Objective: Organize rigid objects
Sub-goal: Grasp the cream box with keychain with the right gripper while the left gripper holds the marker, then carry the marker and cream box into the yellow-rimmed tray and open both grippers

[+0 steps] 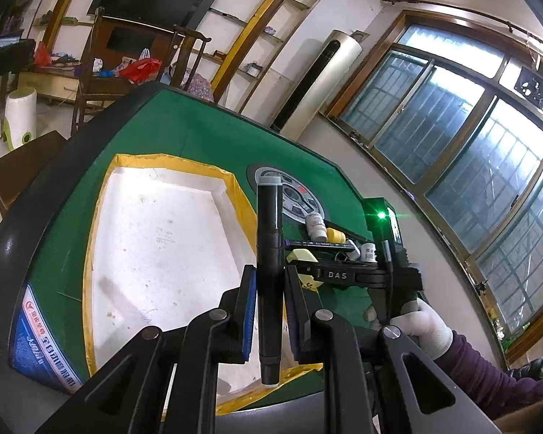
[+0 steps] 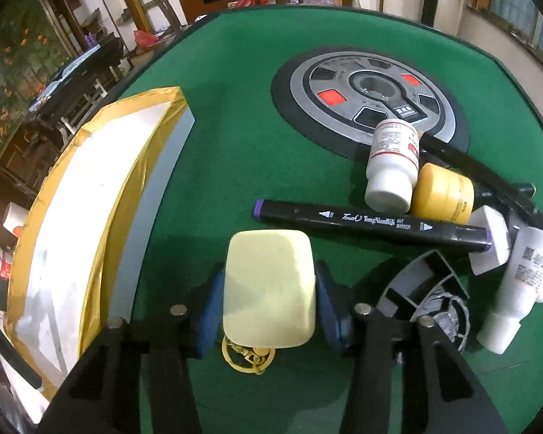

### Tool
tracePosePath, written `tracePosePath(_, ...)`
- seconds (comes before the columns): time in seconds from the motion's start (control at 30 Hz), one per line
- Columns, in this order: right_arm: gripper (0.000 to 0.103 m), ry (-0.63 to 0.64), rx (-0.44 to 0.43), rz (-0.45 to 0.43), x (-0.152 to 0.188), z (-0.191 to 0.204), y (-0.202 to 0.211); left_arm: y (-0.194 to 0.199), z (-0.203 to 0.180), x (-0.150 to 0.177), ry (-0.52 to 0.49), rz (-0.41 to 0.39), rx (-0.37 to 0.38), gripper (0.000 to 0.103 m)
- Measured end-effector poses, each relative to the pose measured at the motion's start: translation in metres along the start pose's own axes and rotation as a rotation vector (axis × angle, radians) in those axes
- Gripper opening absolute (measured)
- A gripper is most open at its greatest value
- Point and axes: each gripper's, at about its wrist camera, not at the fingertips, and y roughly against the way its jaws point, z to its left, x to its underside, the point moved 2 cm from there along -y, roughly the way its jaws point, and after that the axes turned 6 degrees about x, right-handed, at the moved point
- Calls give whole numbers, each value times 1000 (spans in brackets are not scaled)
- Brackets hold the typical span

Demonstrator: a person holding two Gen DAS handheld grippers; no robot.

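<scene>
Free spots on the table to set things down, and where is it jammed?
Bare: the white tray's floor, and green felt between tray and round centre panel. Crowded: right of the black marker, where white bottle, yellow jar and pieces touch.

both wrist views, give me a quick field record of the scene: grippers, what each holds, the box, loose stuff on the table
left gripper: shut on a black marker, held upright over the box
right gripper: pads against a pale yellow case with a key ring, low on the green table
box: white foam box with yellow-taped rim, nothing visible in it
loose items: black art marker, white bottle, yellow jar, second white bottle
</scene>
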Motion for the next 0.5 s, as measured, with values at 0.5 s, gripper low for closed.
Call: tracePosePath(0.5,46,-83,-375,-156,-34,5,101,-50,28,-64,20,108,-72,15)
